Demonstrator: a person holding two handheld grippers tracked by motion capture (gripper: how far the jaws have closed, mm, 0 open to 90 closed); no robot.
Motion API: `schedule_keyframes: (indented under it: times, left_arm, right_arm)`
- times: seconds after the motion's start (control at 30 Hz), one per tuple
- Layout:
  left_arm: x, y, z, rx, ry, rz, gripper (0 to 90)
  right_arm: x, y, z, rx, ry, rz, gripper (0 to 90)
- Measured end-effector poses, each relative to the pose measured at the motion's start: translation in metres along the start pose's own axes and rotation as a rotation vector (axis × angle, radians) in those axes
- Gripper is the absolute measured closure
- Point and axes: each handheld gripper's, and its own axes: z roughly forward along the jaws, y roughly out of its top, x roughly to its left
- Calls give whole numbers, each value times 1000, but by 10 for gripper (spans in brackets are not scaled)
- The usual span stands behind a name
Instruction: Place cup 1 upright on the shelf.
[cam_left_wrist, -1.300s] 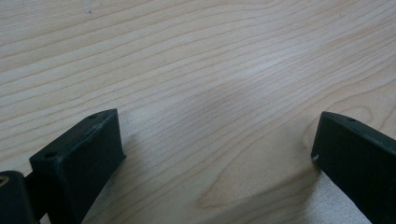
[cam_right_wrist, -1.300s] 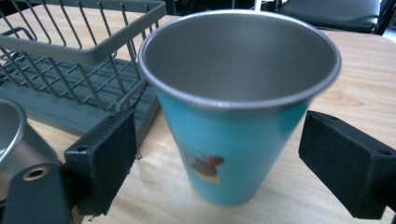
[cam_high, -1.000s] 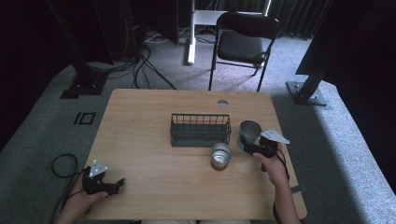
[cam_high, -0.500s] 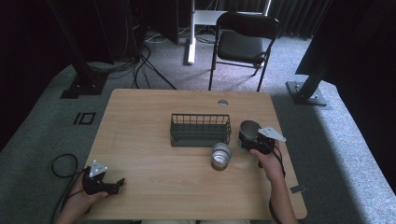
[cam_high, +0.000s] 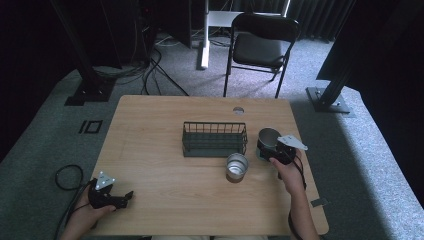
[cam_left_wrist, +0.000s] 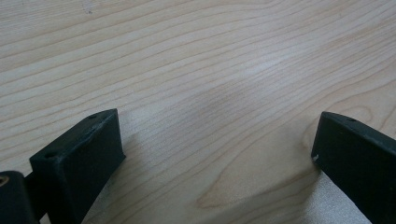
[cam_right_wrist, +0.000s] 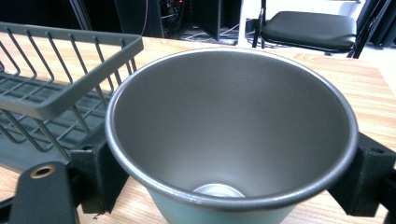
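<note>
Straddling the upright cup (cam_right_wrist: 231, 140), right tool (cam_high: 270, 150) reaches forward.

- surface (cam_high: 165, 140): pale wood, visible grain, smooth matt
- cup (cam_right_wrist: 231, 135): brushed metal, dull sheen inside
- basket (cam_high: 214, 139): dark coated wire
- fingers (cam_left_wrist: 77, 158): matt black plastic
- second cup (cam_high: 236, 166): shinier metal

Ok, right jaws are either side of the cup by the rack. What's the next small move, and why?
Probably close the right gripper on the metal cup before lifting. In the right gripper view its jaws flank the cup's walls just under the rim, and the cup looks to stand upright on the table beside the wire rack. Whether they already press it, I cannot tell.
</note>
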Motion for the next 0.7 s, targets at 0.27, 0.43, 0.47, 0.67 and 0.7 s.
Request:
schedule_keyframes:
  times: [0.27, 0.43, 0.47, 0.67, 0.7]
  left_arm:
    - [0, 0, 0, 0, 0, 0, 25]
    - [0, 0, 0, 0, 0, 0, 25]
    - [0, 0, 0, 1, 0, 0, 25]
    - [0, 0, 0, 1, 0, 1, 25]
    - [0, 0, 0, 1, 0, 1, 25]
  right_arm:
    - [-5, 17, -9, -18, -3, 9, 135]
    - [-3, 29, -13, -39, 10, 21, 135]
    - [-2, 31, -14, -44, 10, 20, 135]
    - [1, 46, -17, -72, 17, 8, 135]
    - [1, 49, -18, -75, 20, 9, 135]
